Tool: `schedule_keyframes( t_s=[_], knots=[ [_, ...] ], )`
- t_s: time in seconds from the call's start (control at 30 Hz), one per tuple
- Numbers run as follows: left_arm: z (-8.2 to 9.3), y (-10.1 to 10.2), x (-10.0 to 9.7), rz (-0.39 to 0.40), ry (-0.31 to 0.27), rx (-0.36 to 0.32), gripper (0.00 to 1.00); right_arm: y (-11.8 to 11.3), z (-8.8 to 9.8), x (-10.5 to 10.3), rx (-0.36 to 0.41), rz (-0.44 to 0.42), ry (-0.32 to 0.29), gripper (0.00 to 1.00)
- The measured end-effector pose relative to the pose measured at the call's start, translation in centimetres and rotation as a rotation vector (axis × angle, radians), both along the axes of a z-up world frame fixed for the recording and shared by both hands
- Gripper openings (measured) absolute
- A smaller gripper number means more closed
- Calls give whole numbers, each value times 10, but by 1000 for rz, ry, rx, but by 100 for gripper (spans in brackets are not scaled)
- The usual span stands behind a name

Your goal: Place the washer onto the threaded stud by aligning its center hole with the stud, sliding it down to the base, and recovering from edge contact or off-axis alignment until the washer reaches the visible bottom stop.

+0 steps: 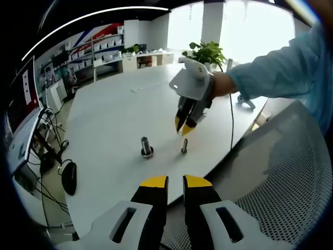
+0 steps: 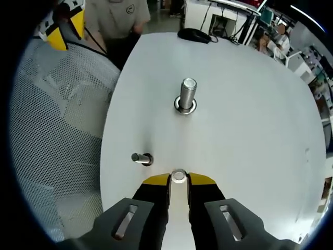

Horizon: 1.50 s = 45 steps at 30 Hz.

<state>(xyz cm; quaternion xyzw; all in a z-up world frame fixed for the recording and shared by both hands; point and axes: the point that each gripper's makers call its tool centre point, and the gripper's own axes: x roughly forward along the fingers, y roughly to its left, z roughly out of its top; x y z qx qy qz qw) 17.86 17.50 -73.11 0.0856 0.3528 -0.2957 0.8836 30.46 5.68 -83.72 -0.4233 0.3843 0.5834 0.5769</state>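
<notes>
Steel washer [image 2: 178, 176] sits pinched in the right gripper [image 2: 178, 179] fingers, above the tabletop [image 2: 250, 130]; left gripper [image 1: 175, 183] fingers nearly closed, empty. Coming down tilted could catch the stud's [image 2: 187, 94] edge.

Yellow-tipped black tongs [image 2: 178, 180], silver washer [image 2: 178, 176] and stud [image 2: 187, 95], white table [image 2: 250, 130], grey perforated mesh chair [image 2: 57, 130]

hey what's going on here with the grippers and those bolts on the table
A person is working with two handheld grippers over a white table. The right gripper pinches a small washer between its yellow tips, above the table and apart from both studs. Two stand on the table: a thick threaded stud with a washer already at its base, and a thinner stud nearby. The left gripper holds nothing, its jaws nearly together at the table's edge by a mesh chair.
</notes>
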Motion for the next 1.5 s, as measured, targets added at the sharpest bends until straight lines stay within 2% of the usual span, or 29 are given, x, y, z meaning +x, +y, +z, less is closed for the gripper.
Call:
schedule_keyframes(
  t_s=[0.4, 0.63, 0.9, 1.5],
  knots=[
    [-4, -1, -3, -15, 18, 12, 9, 9, 28, -18, 34, 35, 37, 14],
    [-4, -1, -4, -13, 22, 14, 9, 16, 38, -32, 21, 94, 63, 14],
    [-3, -1, -3, -10, 14, 7, 9, 18, 30, -39, -29, 154, 40, 14],
    [-2, -1, -3, -7, 7, -2, 9, 20, 14, -45, -71, 181, 56, 14]
  ],
)
